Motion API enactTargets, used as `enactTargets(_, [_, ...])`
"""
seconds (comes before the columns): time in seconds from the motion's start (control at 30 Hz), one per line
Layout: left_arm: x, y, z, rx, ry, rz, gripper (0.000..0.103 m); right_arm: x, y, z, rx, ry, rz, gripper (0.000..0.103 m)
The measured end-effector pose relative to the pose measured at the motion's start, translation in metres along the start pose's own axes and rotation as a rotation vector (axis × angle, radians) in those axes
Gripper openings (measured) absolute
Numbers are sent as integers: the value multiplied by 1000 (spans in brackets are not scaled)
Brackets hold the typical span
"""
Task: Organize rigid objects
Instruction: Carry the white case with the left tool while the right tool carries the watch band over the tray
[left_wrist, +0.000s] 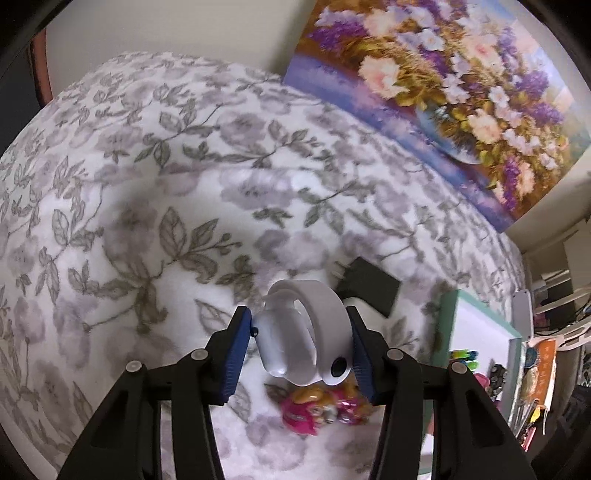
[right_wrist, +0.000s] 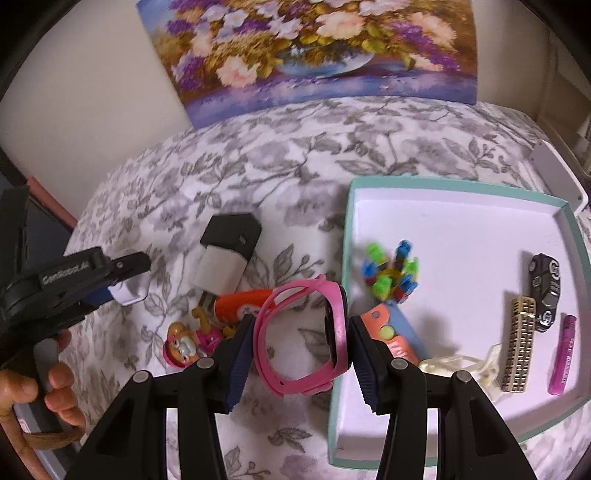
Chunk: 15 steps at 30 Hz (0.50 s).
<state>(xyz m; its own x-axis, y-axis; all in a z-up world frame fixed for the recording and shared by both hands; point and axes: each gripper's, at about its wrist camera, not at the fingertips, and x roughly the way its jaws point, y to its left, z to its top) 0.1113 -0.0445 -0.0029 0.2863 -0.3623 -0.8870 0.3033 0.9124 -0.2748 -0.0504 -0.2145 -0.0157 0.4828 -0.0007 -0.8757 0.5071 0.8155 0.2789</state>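
Between the blue pads of the right gripper (right_wrist: 301, 349) sits a pink watch (right_wrist: 304, 334), its loop standing on edge; both pads press its sides, jaws partly apart and firmly clamped, the watch raised above the floral bedspread (right_wrist: 258, 155) at the near left edge of the teal-rimmed tray (right_wrist: 570, 236). The left gripper (left_wrist: 301, 349) likewise grips a white watch (left_wrist: 310, 332) between its blue pads, jaws at a similar partial width, the dark face of the watch against the right-hand pad; this watch too is clear of the bedspread. In the right wrist view the left gripper appears at the left edge, held by a hand (right_wrist: 55, 387), with the white watch partly visible at its tip. Below and beyond the pink watch lie a pink figurine (right_wrist: 190, 341), an orange tube (right_wrist: 240, 301) and, further out, a black and white charger block (right_wrist: 227, 254). Inside the tray rest a cluster of coloured pegs (right_wrist: 391, 271), an orange and blue card (right_wrist: 393, 332), a clear clip (right_wrist: 465, 363), a gold hair clip (right_wrist: 517, 345), a black toy car (right_wrist: 545, 290) and a purple stick (right_wrist: 563, 354). Farthest, a flower painting (right_wrist: 314, 48) leans against the wall.
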Motion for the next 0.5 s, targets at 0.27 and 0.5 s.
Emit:
enactTargets(0.27, [-7, -52, -10, 67, -16, -49, 52, -20, -44, 13, 99, -64, -39, 52])
enactTargets(0.5, [12, -111, -33, 166, 35, -83, 52, -26, -92, 22, 179, -85, -128, 52])
